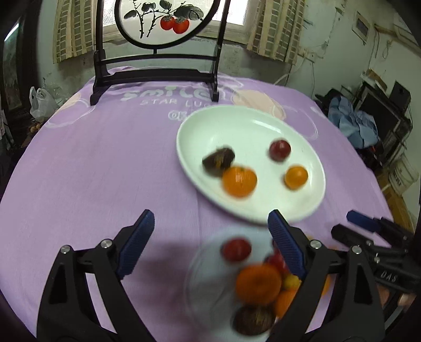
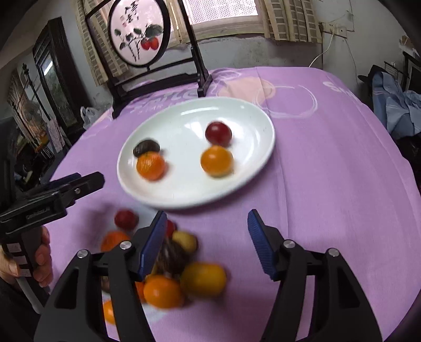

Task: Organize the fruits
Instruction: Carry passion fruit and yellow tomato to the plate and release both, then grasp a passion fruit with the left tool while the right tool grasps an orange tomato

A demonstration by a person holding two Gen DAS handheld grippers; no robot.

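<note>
A white oval plate (image 1: 236, 123) (image 2: 244, 115) on the purple cloth holds a dark brown fruit (image 1: 218, 161) (image 2: 146, 147), two oranges (image 1: 239, 181) (image 2: 217, 160) and a dark red fruit (image 1: 279, 150) (image 2: 218, 133). Nearer me a clear dish (image 1: 205, 289) holds a blurred pile of fruits (image 1: 259, 284) (image 2: 181, 273), orange, red, yellow and brown. My left gripper (image 1: 210, 226) is open and empty above the dish's far edge. My right gripper (image 2: 208, 223) is open and empty, just right of the pile; it also shows in the left wrist view (image 1: 368, 223).
A black wooden stand with a round painted screen (image 1: 158, 23) (image 2: 136, 34) stands at the table's far side. The purple tablecloth (image 1: 92, 163) (image 2: 342, 171) covers the round table. Clutter and a blue cloth (image 1: 352, 121) lie beyond the right edge.
</note>
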